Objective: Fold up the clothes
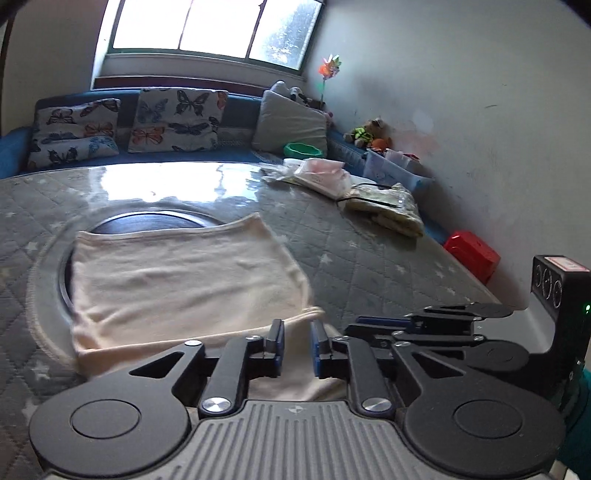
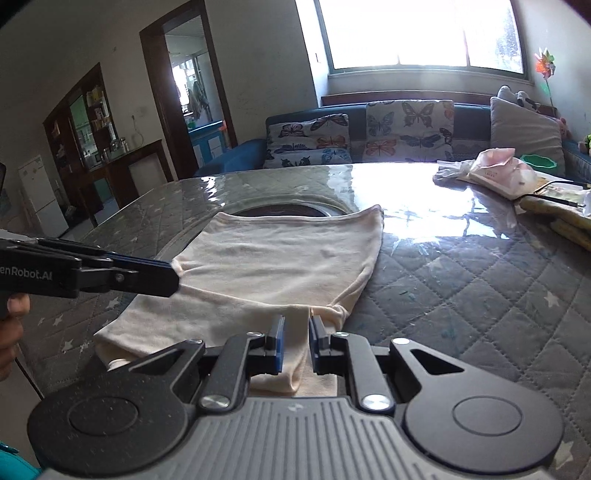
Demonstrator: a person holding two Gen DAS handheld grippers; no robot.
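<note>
Quilted grey table under a glossy cover fills the room before a blue sofa with butterfly cushions below a bright window. Cream cloth lies at the table's middle over a dark round inset. Left gripper pinches the cloth's near-left edge; right gripper is clamped on its near-right edge. Both lifted edges are folded over.

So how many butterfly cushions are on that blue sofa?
2. One butterfly cushion leans at the left of the blue sofa, the other butterfly cushion stands just to its right. A plain grey cushion sits farther right; more may be hidden.
</note>
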